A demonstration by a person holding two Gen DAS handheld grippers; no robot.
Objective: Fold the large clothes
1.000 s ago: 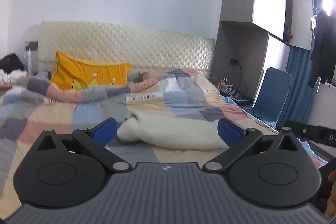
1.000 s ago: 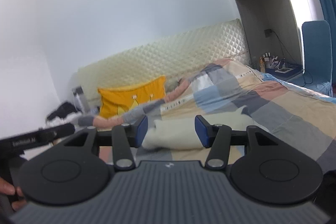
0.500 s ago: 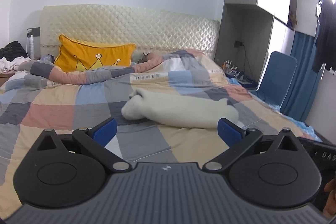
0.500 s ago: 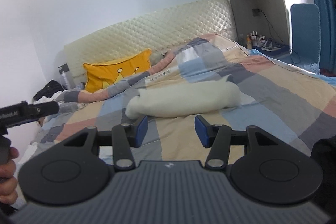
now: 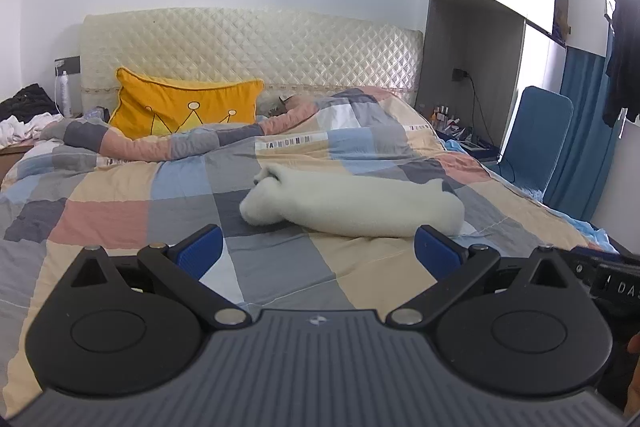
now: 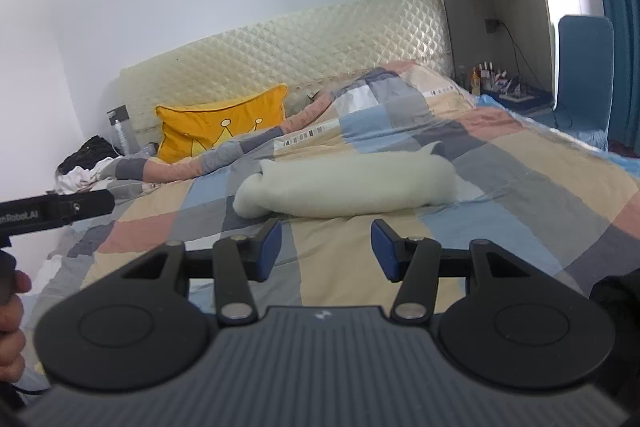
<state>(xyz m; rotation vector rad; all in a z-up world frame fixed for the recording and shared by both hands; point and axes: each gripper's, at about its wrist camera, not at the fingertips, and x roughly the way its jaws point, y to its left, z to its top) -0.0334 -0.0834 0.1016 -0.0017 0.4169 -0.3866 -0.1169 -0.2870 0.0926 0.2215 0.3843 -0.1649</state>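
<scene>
A cream-white fleecy garment (image 5: 352, 205) (image 6: 344, 187) lies bundled in a long roll across the middle of the bed, on the patchwork duvet (image 5: 120, 195) (image 6: 520, 195). My left gripper (image 5: 318, 253) hangs over the near part of the bed, short of the roll, its blue pads wide apart with nothing between them. My right gripper (image 6: 326, 247) is also in front of the roll, its pads partly apart and empty. Neither touches the cloth.
A yellow crown pillow (image 5: 186, 107) leans on the quilted headboard (image 5: 248, 47). A blue chair (image 5: 536, 131) and a cluttered bedside stand (image 5: 460, 139) are at the right. Clothes are heaped at the far left (image 5: 24, 111). The left gripper's body (image 6: 52, 209) shows at the left edge.
Both views have tipped downward, so the bed and the white roll sit higher in frame and more duvet shows. Both grippers' pad spacing is unchanged.
</scene>
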